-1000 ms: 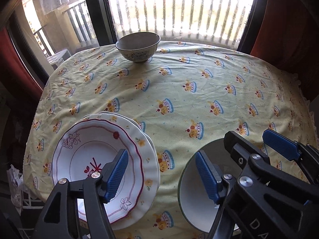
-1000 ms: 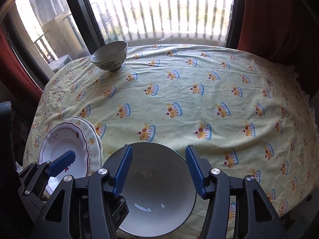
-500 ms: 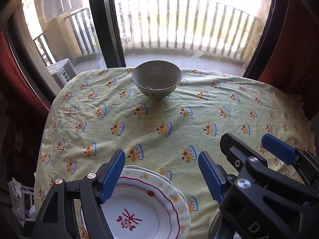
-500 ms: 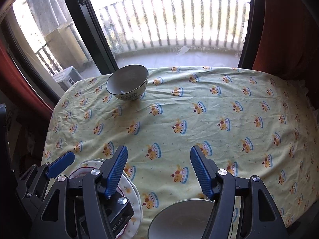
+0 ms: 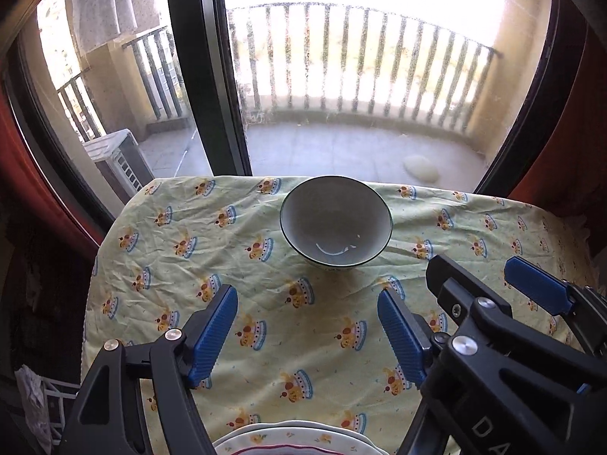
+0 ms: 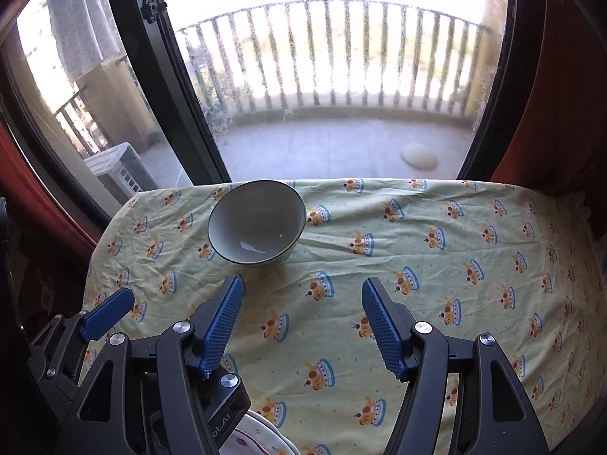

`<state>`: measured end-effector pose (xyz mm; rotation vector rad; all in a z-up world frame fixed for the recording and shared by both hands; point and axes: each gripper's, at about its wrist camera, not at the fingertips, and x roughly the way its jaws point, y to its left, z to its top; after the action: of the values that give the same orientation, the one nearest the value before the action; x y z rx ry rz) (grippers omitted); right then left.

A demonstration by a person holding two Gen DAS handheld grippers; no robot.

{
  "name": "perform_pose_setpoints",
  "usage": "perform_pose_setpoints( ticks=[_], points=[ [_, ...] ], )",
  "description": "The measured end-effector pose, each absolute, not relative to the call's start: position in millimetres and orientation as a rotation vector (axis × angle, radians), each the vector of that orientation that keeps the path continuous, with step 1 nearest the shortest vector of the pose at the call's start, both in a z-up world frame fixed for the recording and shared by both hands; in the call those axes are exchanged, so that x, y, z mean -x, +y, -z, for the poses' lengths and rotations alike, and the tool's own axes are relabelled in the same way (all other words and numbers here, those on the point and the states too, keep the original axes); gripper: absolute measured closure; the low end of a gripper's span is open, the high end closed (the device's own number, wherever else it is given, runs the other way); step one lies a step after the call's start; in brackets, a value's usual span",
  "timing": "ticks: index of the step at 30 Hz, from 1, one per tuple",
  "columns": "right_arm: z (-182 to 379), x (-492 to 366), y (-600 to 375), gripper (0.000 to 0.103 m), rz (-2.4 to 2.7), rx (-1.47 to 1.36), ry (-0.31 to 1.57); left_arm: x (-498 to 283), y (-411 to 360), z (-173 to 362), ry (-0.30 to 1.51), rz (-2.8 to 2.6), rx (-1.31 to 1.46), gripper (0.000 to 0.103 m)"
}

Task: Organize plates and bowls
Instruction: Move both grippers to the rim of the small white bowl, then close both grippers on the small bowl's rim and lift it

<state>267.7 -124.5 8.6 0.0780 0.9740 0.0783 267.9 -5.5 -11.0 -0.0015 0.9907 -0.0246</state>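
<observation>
Both grippers lifted off plates [image 5: 292,440] and near bowl; far bowl [image 5: 335,222] now ahead.
Left gripper [image 5: 307,326] and right gripper [image 6: 301,320]: jaws wide, holding nothing, over cloth [image 5: 265,303].

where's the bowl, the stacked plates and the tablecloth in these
bowl [image 5: 335,223], left wrist view, on its inner wall
stacked plates [image 5: 296,440], left wrist view, on the rim at the bottom edge
tablecloth [image 6: 436,276], right wrist view, on bare printed cloth
</observation>
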Motion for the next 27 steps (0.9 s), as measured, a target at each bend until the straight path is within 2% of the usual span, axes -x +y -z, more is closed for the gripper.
perform_pose_setpoints(
  ticks=[15, 19, 27],
  points=[
    [34, -367, -85, 0.034, 0.031, -0.116, 0.973, -366, 23, 58, 1.01, 0.05, 0.011, 0.027],
    [49, -385, -86, 0.045, 0.064, -0.1, 0.978, -382, 20, 77, 1.019, 0.055, 0.024, 0.027],
    [85, -404, -94, 0.053, 0.092, -0.122, 1.022, -399, 15, 111, 1.067, 0.065, 0.029, 0.044]
  ],
)
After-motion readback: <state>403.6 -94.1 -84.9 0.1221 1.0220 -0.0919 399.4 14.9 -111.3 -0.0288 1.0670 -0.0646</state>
